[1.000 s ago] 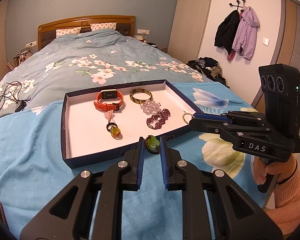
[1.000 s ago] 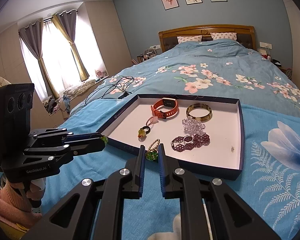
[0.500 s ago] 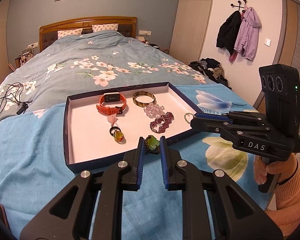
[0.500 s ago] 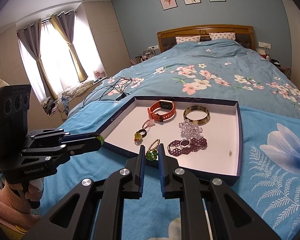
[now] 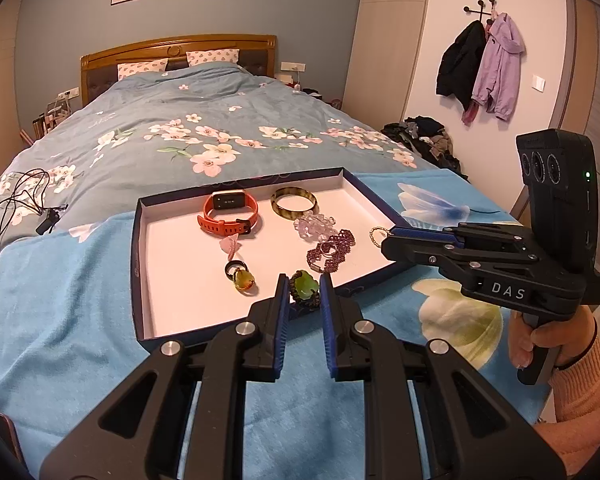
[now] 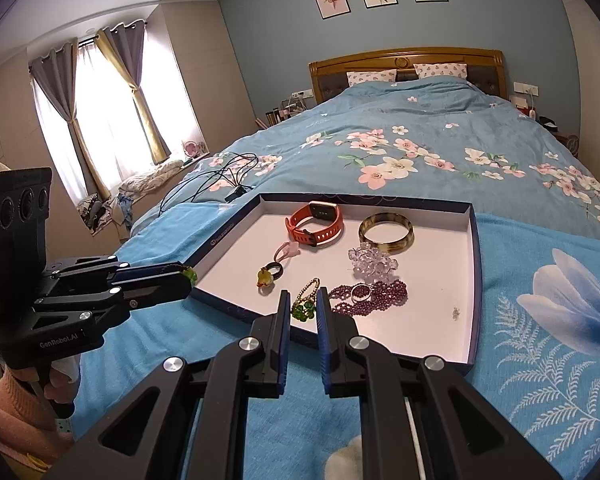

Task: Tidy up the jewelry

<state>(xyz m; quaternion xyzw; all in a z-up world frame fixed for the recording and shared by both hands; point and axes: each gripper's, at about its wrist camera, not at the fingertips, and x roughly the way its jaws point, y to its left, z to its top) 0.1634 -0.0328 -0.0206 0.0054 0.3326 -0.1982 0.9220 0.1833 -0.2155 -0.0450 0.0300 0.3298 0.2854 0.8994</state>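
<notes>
A shallow dark-blue box lid (image 5: 138, 264) with a white inside lies on the bed; it also shows in the right wrist view (image 6: 474, 248). In it lie an orange watch (image 5: 228, 218), a brown bangle (image 5: 294, 203), a clear bead bracelet (image 5: 316, 226), a purple bead bracelet (image 5: 332, 250), a pink charm (image 5: 230, 246) and an amber-stone ring (image 5: 242, 278). My left gripper (image 5: 304, 290) is shut on a green-stone ring (image 5: 305, 285) over the lid's near edge. My right gripper (image 6: 303, 306) is shut on a gold chain with a green pendant (image 6: 304, 300) over the lid's near edge.
A blue towel (image 5: 60, 300) covers the bed's foot under the lid. Black cables (image 5: 16, 200) lie on the floral quilt to the left. Coats (image 5: 484, 64) hang on the right wall, with clothes piled below.
Both grippers have risen slightly and edged forward over the lid with their pieces still held. The items in the lid have not moved.
</notes>
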